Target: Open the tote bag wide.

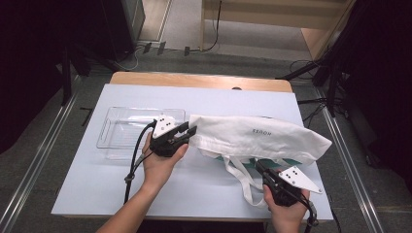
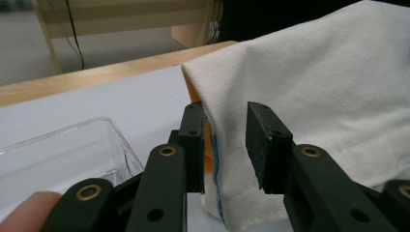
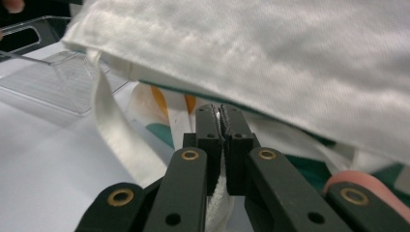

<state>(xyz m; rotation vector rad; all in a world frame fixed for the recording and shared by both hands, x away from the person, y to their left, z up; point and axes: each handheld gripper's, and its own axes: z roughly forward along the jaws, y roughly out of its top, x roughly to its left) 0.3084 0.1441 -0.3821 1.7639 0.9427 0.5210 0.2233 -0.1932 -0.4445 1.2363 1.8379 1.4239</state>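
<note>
Tote bag (image 1: 257, 138) of white canvas lying across the table (image 1: 204, 189), just right of the clear plastic tray (image 1: 121, 128), mouth edge toward that tray. Left gripper (image 1: 190, 132) at the bag's left edge, jaws parted around the hem, cloth between the pads but not pinched. Right gripper (image 1: 260, 167) at the bag's near side, jaws clamped on a strip of white webbing, apparently a handle strap (image 1: 240, 177). Best handled by closing the left jaws firmly on a single layer of hem, then lifting gently while the right keeps the strap taut, opening the mouth without dragging the bag off the tray side.
</note>
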